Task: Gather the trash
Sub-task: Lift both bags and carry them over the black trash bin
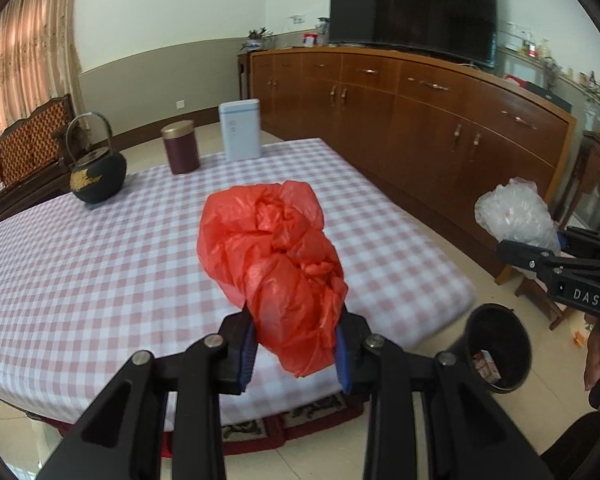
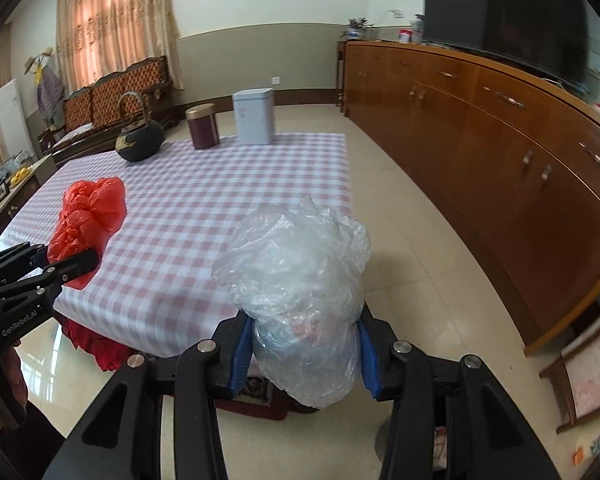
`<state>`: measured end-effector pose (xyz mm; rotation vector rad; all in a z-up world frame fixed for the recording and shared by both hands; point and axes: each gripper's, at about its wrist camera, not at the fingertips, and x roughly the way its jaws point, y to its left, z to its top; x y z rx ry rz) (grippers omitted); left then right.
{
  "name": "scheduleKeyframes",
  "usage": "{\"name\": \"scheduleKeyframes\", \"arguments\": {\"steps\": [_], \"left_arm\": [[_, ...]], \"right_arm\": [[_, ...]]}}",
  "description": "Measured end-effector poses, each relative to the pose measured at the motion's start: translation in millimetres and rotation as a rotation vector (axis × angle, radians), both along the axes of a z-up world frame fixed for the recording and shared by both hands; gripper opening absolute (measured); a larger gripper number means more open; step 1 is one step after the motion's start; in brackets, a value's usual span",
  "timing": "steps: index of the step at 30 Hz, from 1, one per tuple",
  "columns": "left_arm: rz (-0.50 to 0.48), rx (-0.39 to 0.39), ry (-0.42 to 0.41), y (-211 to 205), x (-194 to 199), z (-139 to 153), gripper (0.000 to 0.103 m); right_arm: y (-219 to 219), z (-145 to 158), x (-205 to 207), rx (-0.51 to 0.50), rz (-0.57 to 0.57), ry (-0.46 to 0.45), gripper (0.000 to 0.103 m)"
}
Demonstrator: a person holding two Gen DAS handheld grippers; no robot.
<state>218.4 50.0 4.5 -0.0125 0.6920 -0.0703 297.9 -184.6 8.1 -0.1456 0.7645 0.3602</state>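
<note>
The left hand-held gripper (image 1: 296, 344) is pinching a crumpled red plastic bag (image 1: 276, 256) between its blue pads, holding it clear above the near edge of the bench (image 1: 100, 260), which wears a pink-and-white check cloth. The right hand-held gripper (image 2: 304, 356) is pinching a wad of clear plastic bag (image 2: 300, 280), held off the bench's near right corner, over the tiled floor. So both pieces of trash are already picked up, 1 in each gripper, and neither rests on anything.

A black trash bin (image 1: 496, 348) stands on the floor just off the bench's near right corner, with some packaging already lying at its bottom. The clear bag hangs nearer to it than the red one.

Left on the bench at its far side are a black kettle (image 1: 96, 176), a maroon canister (image 1: 180, 148) and a pale blue tin (image 1: 240, 128), which look like keepers, not rubbish. By my reading, collecting is done; dropping both bags into the bin remains.
</note>
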Motion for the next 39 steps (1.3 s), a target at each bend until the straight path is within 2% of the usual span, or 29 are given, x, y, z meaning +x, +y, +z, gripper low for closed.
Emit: {"name": "scheduleKeyframes", "arguments": {"steps": [7, 16, 39], "left_arm": [[-0.064, -0.007, -0.021, -31, -19, 9, 0.033], [-0.149, -0.015, -0.019, -78, -23, 7, 0.033], [-0.476, -0.013, 0.093, -239, -10, -42, 0.033]], "right_arm": [[-48, 8, -33, 0.003, -0.074, -0.015, 0.047], [-100, 7, -51, 0.009, -0.163, -0.025, 0.047], [-245, -55, -86, 0.0, -0.371, 0.068, 0.047]]}}
